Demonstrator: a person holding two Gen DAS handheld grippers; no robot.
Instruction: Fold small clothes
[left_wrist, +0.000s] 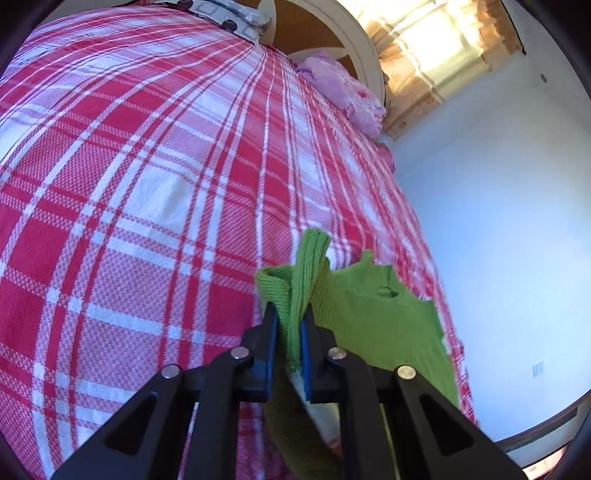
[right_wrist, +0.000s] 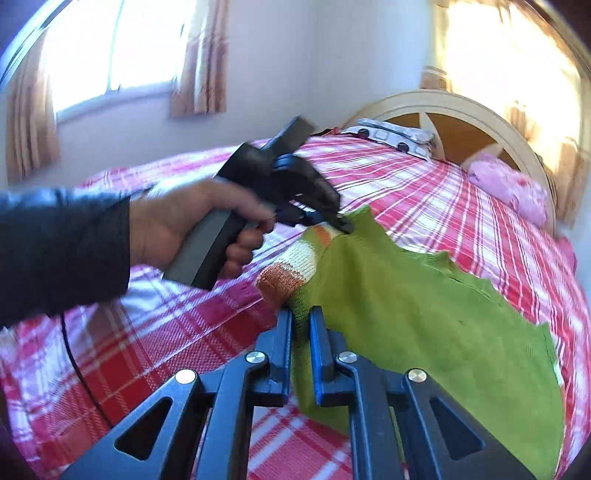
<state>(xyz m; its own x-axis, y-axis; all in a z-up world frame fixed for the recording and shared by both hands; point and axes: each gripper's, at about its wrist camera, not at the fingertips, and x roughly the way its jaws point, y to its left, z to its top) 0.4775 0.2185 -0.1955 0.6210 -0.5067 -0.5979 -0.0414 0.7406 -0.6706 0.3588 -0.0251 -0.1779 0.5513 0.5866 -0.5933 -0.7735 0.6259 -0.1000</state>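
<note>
A small green knit garment (right_wrist: 424, 314) with an orange and cream striped cuff (right_wrist: 291, 273) hangs lifted above the red plaid bed. My right gripper (right_wrist: 301, 314) is shut on its near edge by the striped cuff. My left gripper (left_wrist: 291, 310) is shut on a bunched green edge of the same garment (left_wrist: 373, 317). In the right wrist view the left gripper (right_wrist: 345, 225) pinches the far corner, held by a hand in a dark sleeve. The cloth stretches between the two grippers.
The bed's red and white plaid cover (left_wrist: 147, 184) fills the area below. A pink pillow (left_wrist: 343, 92) and a grey patterned pillow (left_wrist: 229, 14) lie by the round cream headboard (right_wrist: 461, 110). Curtained windows (right_wrist: 110, 55) and white walls surround the bed.
</note>
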